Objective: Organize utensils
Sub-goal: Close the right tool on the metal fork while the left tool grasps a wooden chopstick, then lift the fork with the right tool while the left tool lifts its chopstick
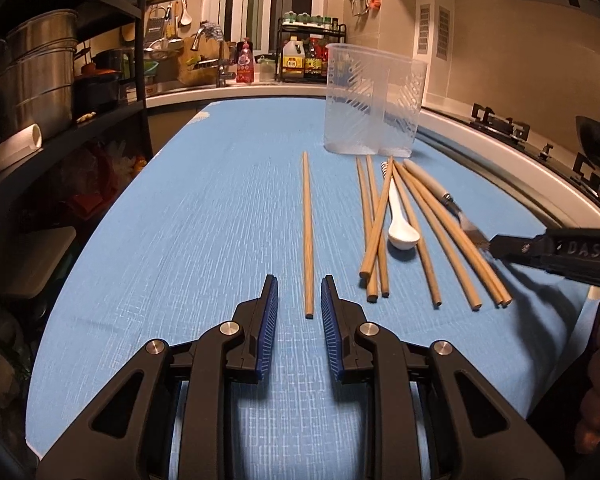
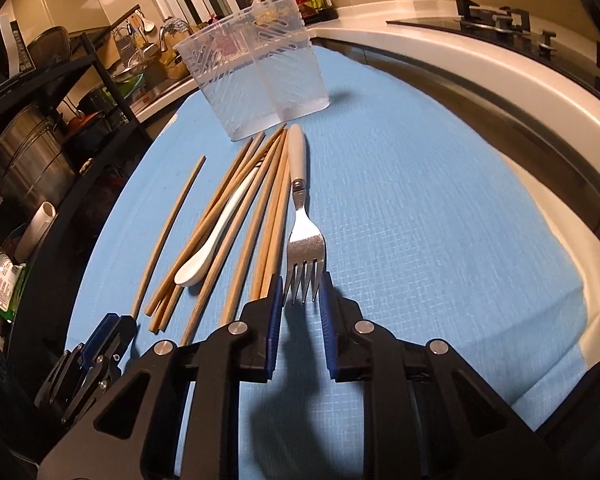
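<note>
Blue textured cloth (image 2: 420, 200) covers the kitchen table; near the clear ribbed plastic holder (image 2: 256, 68) lie wooden chopsticks (image 2: 236, 220), a white spoon (image 2: 216, 240) and a silver cream-handled fork (image 2: 304, 240), its tines pinched by the right gripper (image 2: 302, 292). Left gripper (image 1: 299, 296), narrowly parted, straddles a lone chopstick (image 1: 308, 232).

Black linkage gripper (image 1: 299, 292), blue ribbed jaws, silver pivot screws

Right gripper (image 1: 500, 245) cut off by the right edge of the left wrist view, fingertips hiding the fork (image 1: 474, 231) tines. Left gripper (image 2: 110, 330) clipped at lower left of the right wrist view. Bottle labels (image 1: 292, 62) upper centre, too small to read.
</note>
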Demonstrator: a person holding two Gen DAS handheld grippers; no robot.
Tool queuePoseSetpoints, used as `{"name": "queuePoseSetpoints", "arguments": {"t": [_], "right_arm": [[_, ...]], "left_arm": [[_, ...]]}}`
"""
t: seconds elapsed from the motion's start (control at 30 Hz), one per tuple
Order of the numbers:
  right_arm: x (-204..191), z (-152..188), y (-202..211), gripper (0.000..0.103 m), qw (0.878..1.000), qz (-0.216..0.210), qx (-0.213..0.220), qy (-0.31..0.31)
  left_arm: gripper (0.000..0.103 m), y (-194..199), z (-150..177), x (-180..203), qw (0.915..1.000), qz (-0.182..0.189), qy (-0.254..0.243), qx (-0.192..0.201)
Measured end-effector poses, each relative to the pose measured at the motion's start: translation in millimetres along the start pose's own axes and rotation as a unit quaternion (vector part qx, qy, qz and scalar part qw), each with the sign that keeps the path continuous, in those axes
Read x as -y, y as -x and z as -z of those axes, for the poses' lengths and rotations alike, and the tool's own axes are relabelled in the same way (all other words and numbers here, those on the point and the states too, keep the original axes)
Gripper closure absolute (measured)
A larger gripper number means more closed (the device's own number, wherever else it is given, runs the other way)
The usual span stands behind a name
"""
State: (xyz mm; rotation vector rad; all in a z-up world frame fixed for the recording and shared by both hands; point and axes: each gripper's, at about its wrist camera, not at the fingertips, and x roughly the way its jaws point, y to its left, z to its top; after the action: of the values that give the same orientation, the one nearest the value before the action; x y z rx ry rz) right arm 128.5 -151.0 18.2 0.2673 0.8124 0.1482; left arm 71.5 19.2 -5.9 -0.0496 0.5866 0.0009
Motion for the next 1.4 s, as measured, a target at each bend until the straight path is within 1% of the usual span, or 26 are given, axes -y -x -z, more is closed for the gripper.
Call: {"name": "queuePoseSetpoints", "arguments": {"t": [0.07, 0.1, 0.17, 0.2, 0.33, 0.43, 0.53, 0.67, 0.8, 0.83, 0.93, 1.0, 1.13, 1.2, 1.27, 1.3, 1.33, 1.37, 1.4], "right_arm": [[1, -1, 3, 0.085, 1.000, 0.008, 0.007, 0.004], [1, -1, 3, 0.085, 1.000, 0.011, 0.010, 0.006], [1, -1, 6, 0.085, 1.000, 0.021, 0.017, 0.013], [2, -1, 7, 0.086, 0.999, 0.025, 0.020, 0.016], [0, 1, 9, 0.086, 0.998, 0.041, 0.028, 0.038], [-6, 5, 5, 0.086, 0.995, 0.063, 0.027, 0.068], [-28, 14, 2, 0.086, 0.981, 0.117, 0.043, 0.149], [-47, 26, 1, 0.087, 0.964, 0.140, 0.056, 0.221], [-57, 33, 0, 0.086, 0.949, 0.163, 0.065, 0.260], [-56, 33, 0, 0.086, 0.950, 0.161, 0.065, 0.259], [-50, 28, 2, 0.085, 0.960, 0.142, 0.064, 0.231], [-48, 27, 2, 0.086, 0.966, 0.134, 0.067, 0.212], [-50, 28, 3, 0.087, 0.965, 0.130, 0.084, 0.211], [-58, 32, 6, 0.087, 0.954, 0.146, 0.104, 0.240], [-69, 40, 7, 0.087, 0.934, 0.174, 0.125, 0.285], [-77, 48, 3, 0.087, 0.917, 0.197, 0.131, 0.321], [-84, 55, -4, 0.087, 0.901, 0.215, 0.128, 0.355], [-87, 61, -9, 0.087, 0.894, 0.219, 0.120, 0.373], [-87, 62, -10, 0.088, 0.894, 0.216, 0.116, 0.375]], "left_arm": [[0.083, 1, 0, 0, 1.0000, -0.001, -0.005, 0.001], [0.089, 1, 1, 0, 1.0000, -0.002, -0.005, 0.002], [0.097, 1, 0, -1, 1.0000, -0.003, -0.004, 0.003], [0.099, 1, 1, -2, 1.0000, -0.002, -0.004, 0.003], [0.099, 3, 4, -1, 0.9999, -0.003, -0.005, 0.009], [0.099, 5, 6, 0, 0.9999, -0.003, -0.007, 0.013], [0.099, 5, 7, 2, 0.9997, -0.005, -0.016, 0.018], [0.099, 5, 8, 3, 0.9995, -0.007, -0.023, 0.023], [0.099, 5, 8, 2, 0.9994, -0.005, -0.024, 0.025], [0.099, 6, 8, 2, 0.9994, -0.004, -0.023, 0.025], [0.099, 6, 8, 2, 0.9994, -0.003, -0.021, 0.026], [0.099, 6, 8, 2, 0.9994, -0.003, -0.021, 0.026], [0.099, 5, 7, 2, 0.9994, -0.003, -0.021, 0.027], [0.099, 5, 7, 1, 0.9994, -0.002, -0.023, 0.027], [0.099, 5, 7, 1, 0.9994, -0.003, -0.023, 0.027], [0.099, 5, 7, 1, 0.9994, -0.003, -0.022, 0.027], [0.099, 5, 7, 1, 0.9994, -0.003, -0.022, 0.027], [0.099, 5, 7, 1, 0.9994, -0.003, -0.022, 0.027], [0.099, 5, 7, 0, 0.9994, -0.003, -0.022, 0.027]]}}
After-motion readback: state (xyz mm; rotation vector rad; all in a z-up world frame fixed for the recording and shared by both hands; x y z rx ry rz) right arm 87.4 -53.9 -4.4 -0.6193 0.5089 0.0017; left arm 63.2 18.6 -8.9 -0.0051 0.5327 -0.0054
